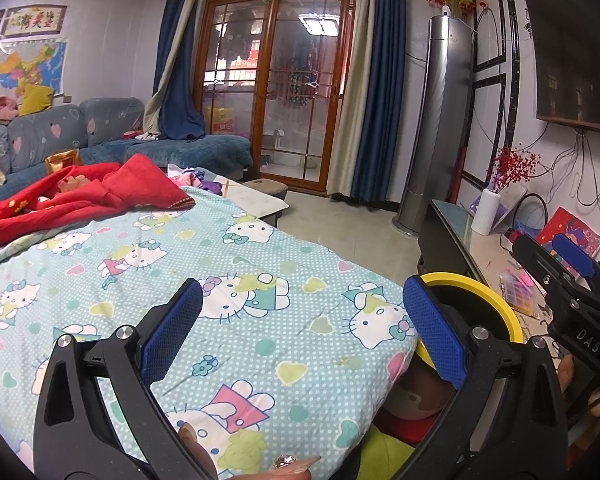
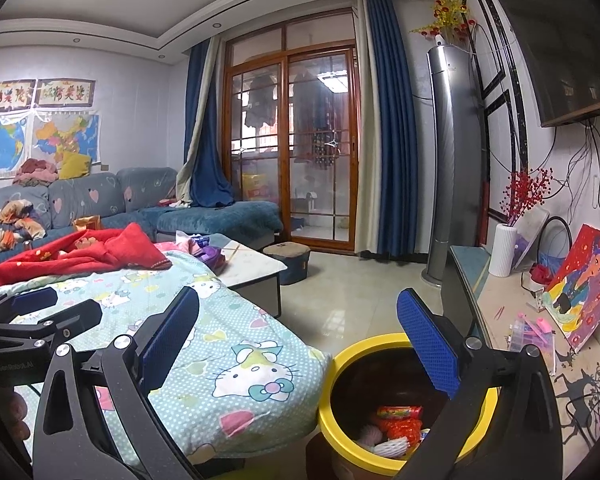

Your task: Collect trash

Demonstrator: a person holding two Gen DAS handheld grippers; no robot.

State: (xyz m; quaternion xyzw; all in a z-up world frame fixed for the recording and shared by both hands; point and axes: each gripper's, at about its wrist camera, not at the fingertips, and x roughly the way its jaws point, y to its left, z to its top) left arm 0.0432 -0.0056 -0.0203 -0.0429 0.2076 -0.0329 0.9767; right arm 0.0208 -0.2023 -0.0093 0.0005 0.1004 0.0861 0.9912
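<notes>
Both claws, the left gripper (image 1: 302, 330) and right gripper (image 2: 298, 338), gape empty, the right poised above the yellow-rimmed bin (image 2: 340, 364), probably because its trash (image 2: 398, 424) already lies inside.

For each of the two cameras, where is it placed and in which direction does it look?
Left wrist: on the left gripper, over the cartoon quilt, facing the glass door; its fingers, a fingertip and the right gripper show.
Right wrist: on the right gripper, above the yellow bin, facing the same door; the left gripper shows.
Shared: quilt, bin, door, sofa.
</notes>
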